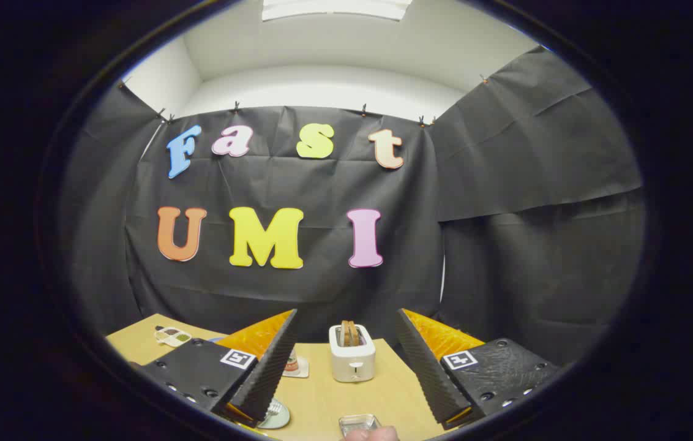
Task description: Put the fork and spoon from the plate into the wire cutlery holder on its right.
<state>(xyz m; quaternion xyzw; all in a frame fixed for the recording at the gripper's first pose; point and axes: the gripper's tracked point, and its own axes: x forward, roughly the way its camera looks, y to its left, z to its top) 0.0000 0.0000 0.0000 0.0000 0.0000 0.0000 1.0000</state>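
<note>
Here the gripper (346, 367), fingers spread wide and empty, hangs high over the wooden table (334, 395) facing a white toaster (352, 353) — plate, fork and spoon cannot be made out — so tilting down to find them should precede any descent.

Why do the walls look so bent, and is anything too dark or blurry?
Gripper view: a fisheye lens bows the walls; a ceiling light lights evenly; the toaster beyond the open gripper looks sharp; the table near the fingers is cramped and hard to read.
</note>
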